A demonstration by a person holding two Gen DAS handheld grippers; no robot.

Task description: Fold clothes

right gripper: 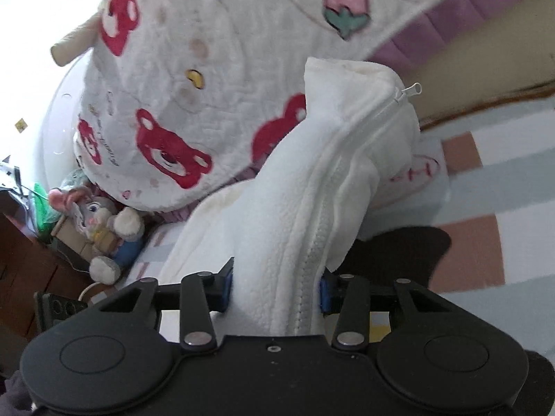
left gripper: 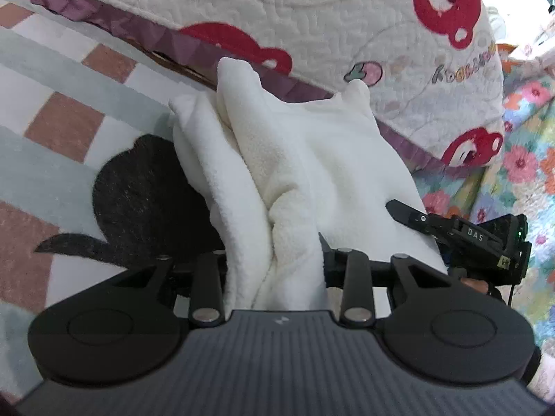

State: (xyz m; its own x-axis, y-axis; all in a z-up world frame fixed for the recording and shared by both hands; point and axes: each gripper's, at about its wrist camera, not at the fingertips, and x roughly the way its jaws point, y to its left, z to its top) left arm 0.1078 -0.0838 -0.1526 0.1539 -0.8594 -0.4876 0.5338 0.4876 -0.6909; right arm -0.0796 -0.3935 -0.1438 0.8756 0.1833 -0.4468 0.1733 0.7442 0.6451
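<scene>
The left hand-held gripper [left gripper: 274, 260] holds a thick bunch of the white fleece jacket [left gripper: 295, 145], and the right hand-held gripper [right gripper: 275, 284] pinches it along the zipper [right gripper: 333, 187]. The jacket hangs between them above the checked rug [left gripper: 62, 121], near the bear quilt [left gripper: 312, 10]. The main risk is a skewed fold: each grip takes in several layers, so a hidden layer may slide out. The loose hem could also drag on the rug and bunch, and the fleece may sag unevenly.
</scene>
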